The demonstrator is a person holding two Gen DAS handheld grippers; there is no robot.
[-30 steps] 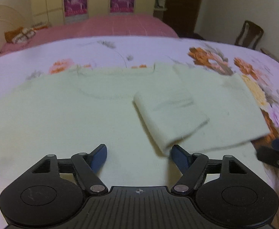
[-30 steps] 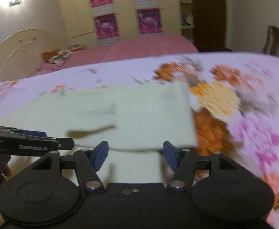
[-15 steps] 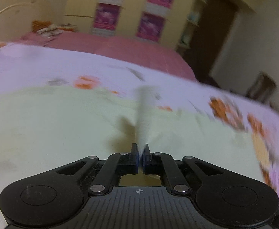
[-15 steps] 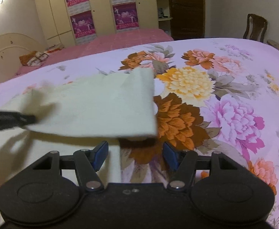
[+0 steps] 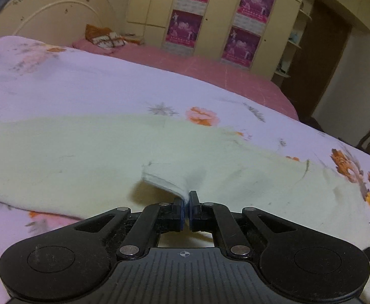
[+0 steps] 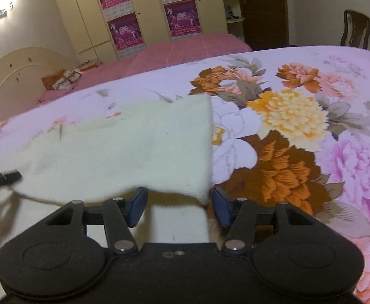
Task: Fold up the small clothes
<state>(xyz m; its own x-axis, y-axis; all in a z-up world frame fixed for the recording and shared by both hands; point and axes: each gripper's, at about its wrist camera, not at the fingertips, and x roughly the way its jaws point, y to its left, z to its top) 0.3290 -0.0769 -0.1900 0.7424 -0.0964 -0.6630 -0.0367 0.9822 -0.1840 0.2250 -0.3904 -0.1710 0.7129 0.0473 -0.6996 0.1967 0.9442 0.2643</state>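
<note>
A: Pale cream knit, the sweater [image 5: 71, 157], is lying spread over the floral bedspread [image 5: 58, 83], its body running toward the bedspread's left edge in the left wrist view.

B: And the left gripper [image 5: 186, 207]?

A: Its jaws are pressing together on a fold of the sweater's sleeve cuff [image 5: 167, 179]; the blue pads are nearly meeting with the cloth pinched between them. The cuff is lifting off the layer below and casting a shadow under itself.

B: What is the right gripper [image 6: 178, 206] doing?

A: Its jaws are standing wide apart. The sweater's lower edge is hanging between and just in front of the two blue fingertips [image 6: 137, 206], with the folded corner [image 6: 202, 192] sitting just beside the right-hand pad. Whether the cloth is touching either pad, I cannot tell.

B: Where is the garment sitting in that view?

A: The folded part is reaching toward the big orange and yellow flowers printed in the middle of the bedspread, with its right edge ending just short of them. At the far left of the view, a blurred black part of the other gripper is showing against the cloth
</note>
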